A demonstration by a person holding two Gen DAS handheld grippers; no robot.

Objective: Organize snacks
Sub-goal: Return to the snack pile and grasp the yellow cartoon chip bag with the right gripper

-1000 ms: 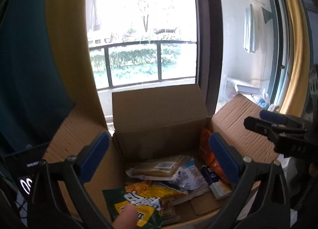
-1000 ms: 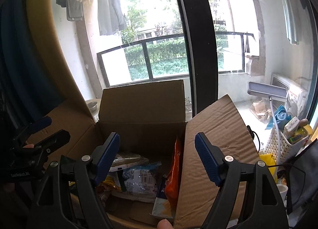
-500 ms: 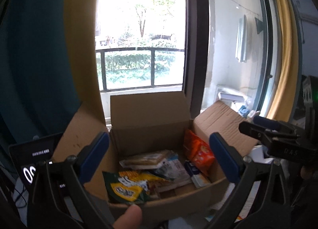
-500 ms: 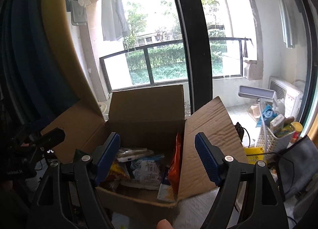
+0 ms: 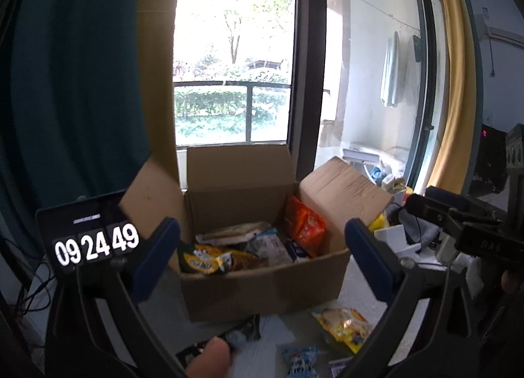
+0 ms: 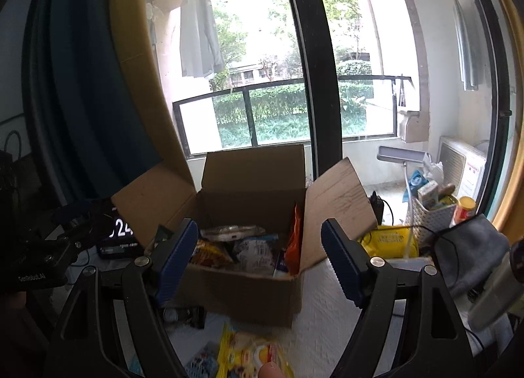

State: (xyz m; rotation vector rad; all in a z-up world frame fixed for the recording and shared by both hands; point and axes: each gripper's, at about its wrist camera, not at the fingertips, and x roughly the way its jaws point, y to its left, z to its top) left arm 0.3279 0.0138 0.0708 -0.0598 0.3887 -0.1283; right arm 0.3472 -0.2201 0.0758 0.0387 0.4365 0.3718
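Note:
An open cardboard box (image 5: 262,283) (image 6: 249,292) stands on a white table before the window, flaps spread. Inside lie several snack packets: an orange bag (image 5: 304,225) (image 6: 293,240) against its right wall, a yellow-green bag (image 5: 209,258) and clear wrapped packets (image 6: 253,250). In front of the box lie a yellow packet (image 5: 344,325) (image 6: 249,356), a blue-white packet (image 5: 299,358) and a dark packet (image 6: 186,314). My left gripper (image 5: 262,256) is open and empty, back from the box. My right gripper (image 6: 260,256) is likewise open and empty.
A dark clock display (image 5: 95,240) stands left of the box. To the right are a white slotted basket (image 6: 429,217) with bottles, a yellow bag (image 6: 389,240), cables and a grey cloth (image 6: 471,247). Window glass and its dark post rise close behind.
Both grippers have drawn back from over the box. Its front wall and the loose packets on the table in front have come into view. Both stay open.

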